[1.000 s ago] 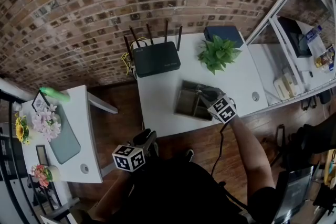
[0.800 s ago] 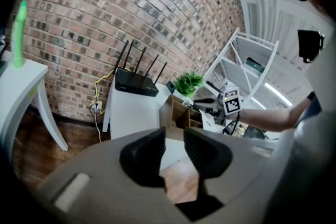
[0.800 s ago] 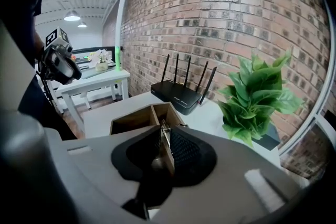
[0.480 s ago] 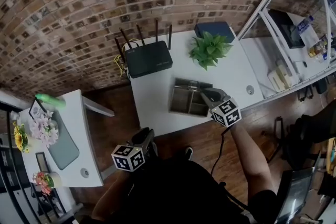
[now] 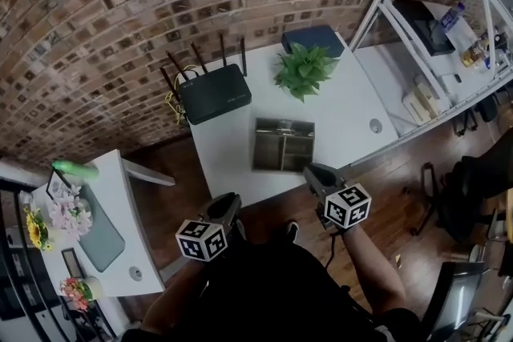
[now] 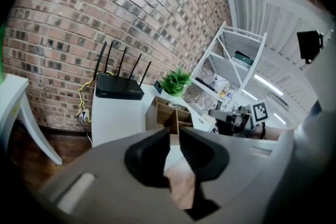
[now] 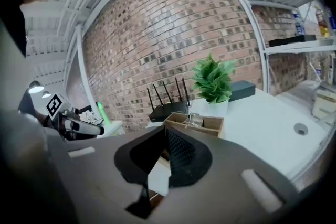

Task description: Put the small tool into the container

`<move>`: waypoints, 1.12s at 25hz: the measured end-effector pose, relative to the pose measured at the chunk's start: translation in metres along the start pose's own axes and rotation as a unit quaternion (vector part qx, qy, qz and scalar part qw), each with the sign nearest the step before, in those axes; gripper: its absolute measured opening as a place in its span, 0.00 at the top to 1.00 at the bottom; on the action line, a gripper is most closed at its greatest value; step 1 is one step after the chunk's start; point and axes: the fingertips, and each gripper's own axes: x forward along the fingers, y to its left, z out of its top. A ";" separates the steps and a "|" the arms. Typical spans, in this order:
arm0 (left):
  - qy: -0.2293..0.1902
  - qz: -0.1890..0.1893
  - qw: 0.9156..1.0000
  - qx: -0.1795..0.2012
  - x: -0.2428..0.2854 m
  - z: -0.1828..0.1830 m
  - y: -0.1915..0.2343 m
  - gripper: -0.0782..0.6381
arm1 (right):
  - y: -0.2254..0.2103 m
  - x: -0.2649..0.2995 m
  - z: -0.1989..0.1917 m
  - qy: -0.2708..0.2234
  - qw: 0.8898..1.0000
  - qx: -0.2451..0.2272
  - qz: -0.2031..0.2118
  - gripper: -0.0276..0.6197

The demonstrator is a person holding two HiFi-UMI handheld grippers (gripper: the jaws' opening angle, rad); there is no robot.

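The wooden container [image 5: 283,145] with its compartments stands on the white table [image 5: 232,160], near the front edge. In the right gripper view a small shiny tool [image 7: 195,119] lies inside the container [image 7: 202,124]. My right gripper [image 5: 314,172] hangs just off the table's front edge, short of the container, with its jaws [image 7: 165,136] shut and empty. My left gripper [image 5: 227,204] is held low in front of the table. Its jaws [image 6: 174,136] are closing, a narrow gap still shows, and nothing is between them. The container [image 6: 168,115] lies ahead of it.
A black router [image 5: 213,92] with antennas, a potted green plant [image 5: 304,70] and a dark blue box [image 5: 313,38] stand at the table's back. A second white table [image 5: 96,212] with flowers is at the left. White shelving [image 5: 433,20] stands at the right. Below is a wooden floor.
My right gripper has drawn back from over the container to the table's front edge and has shut. The left gripper's jaws have narrowed. The head view has shifted.
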 end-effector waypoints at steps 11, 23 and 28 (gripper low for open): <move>-0.028 -0.042 0.994 0.100 0.019 0.030 -0.061 0.86 | 0.027 -0.065 0.011 -0.094 0.992 0.077 -0.036 0.94; -0.047 -0.070 0.979 0.185 0.034 0.038 -0.104 0.87 | 0.039 -0.115 0.042 -0.150 0.987 0.028 -0.059 0.94; -0.049 -0.088 0.976 0.190 0.040 0.040 -0.114 0.87 | 0.047 -0.118 0.045 -0.159 0.985 0.013 -0.062 0.94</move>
